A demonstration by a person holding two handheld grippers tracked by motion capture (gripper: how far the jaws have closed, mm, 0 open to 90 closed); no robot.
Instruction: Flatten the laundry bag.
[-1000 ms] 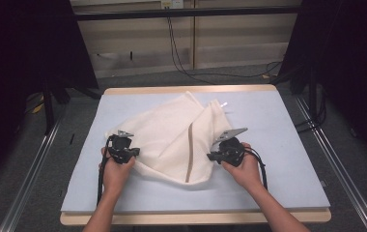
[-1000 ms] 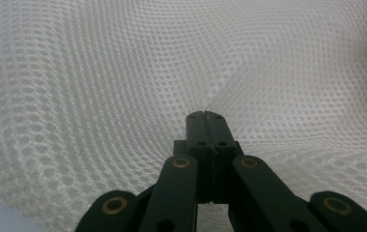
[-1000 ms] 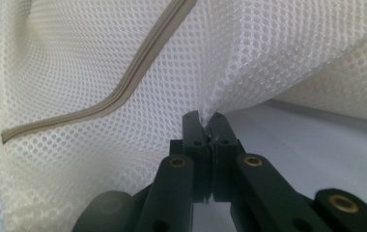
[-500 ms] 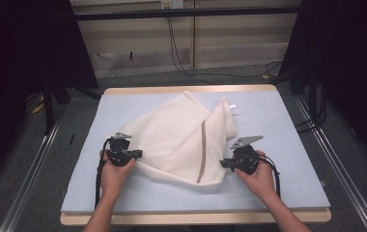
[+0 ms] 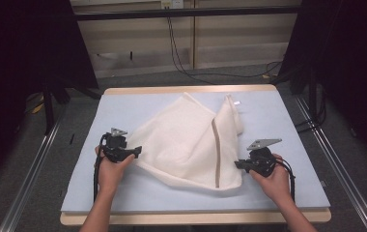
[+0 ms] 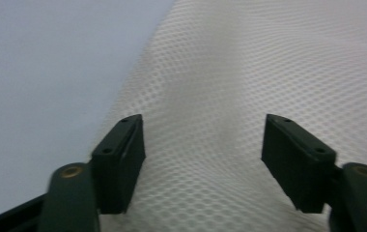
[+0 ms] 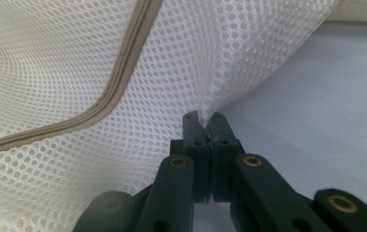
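A cream mesh laundry bag (image 5: 186, 145) with a tan zipper (image 5: 215, 150) lies spread on the blue mat (image 5: 292, 121). My left gripper (image 5: 135, 151) rests at the bag's left edge. Its jaws have just been opening and now stand apart, the pads clear of the mesh (image 6: 249, 72) that lies between and beyond them, as the left gripper view (image 6: 203, 130) shows. My right gripper (image 5: 238, 165) is at the bag's near right corner. In the right gripper view, this gripper (image 7: 203, 118) is shut on a pinched fold of mesh (image 7: 249, 58), with the zipper (image 7: 109, 96) running to its left.
The mat covers a wooden table (image 5: 186, 90) with bare blue surface at the right and front. Metal rails (image 5: 336, 154) run along both sides of the table. Cables (image 5: 181, 53) hang against the back wall.
My right gripper has pulled the bag's near corner to the right, spreading the cloth wider. The left gripper has stayed in place and opened its jaws, letting go of the mesh.
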